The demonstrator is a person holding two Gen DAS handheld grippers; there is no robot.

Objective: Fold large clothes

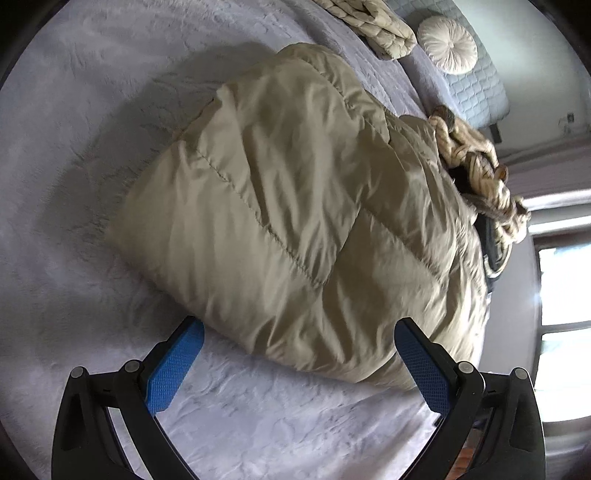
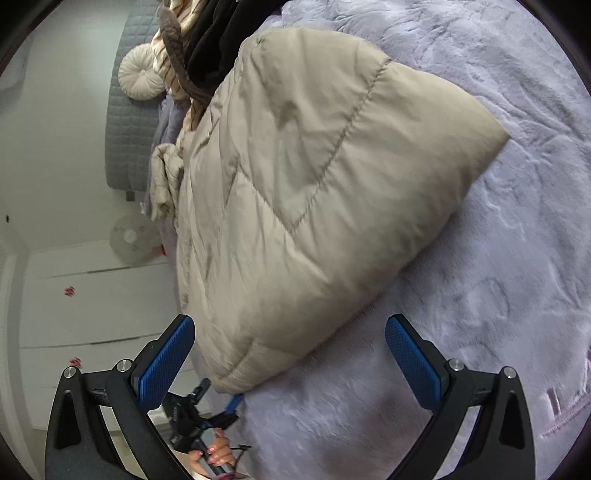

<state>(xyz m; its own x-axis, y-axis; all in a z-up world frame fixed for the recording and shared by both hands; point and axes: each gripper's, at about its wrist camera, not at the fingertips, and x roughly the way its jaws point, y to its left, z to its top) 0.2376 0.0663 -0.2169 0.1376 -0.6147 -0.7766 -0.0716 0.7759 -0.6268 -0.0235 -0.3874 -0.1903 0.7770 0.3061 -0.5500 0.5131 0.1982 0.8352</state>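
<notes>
A beige quilted puffer coat (image 1: 295,206) lies folded into a thick bundle on a pale lilac plush bedspread (image 1: 74,184). My left gripper (image 1: 299,328) stands open just before the coat's near edge, its blue pads on either side of that edge and holding nothing. In the right wrist view the same coat (image 2: 314,184) fills the middle, and my right gripper (image 2: 290,325) is open at its lower corner with nothing between the pads. Below the coat, the other gripper (image 2: 207,410) shows in a person's hand (image 2: 218,452).
A pile of cream and dark clothes (image 1: 480,173) lies beyond the coat. A round white cushion (image 1: 447,44) leans on a grey quilted headboard (image 1: 476,74). Another folded beige item (image 1: 373,26) sits at the top. White drawers (image 2: 92,314) and a fan (image 2: 131,238) stand beside the bed.
</notes>
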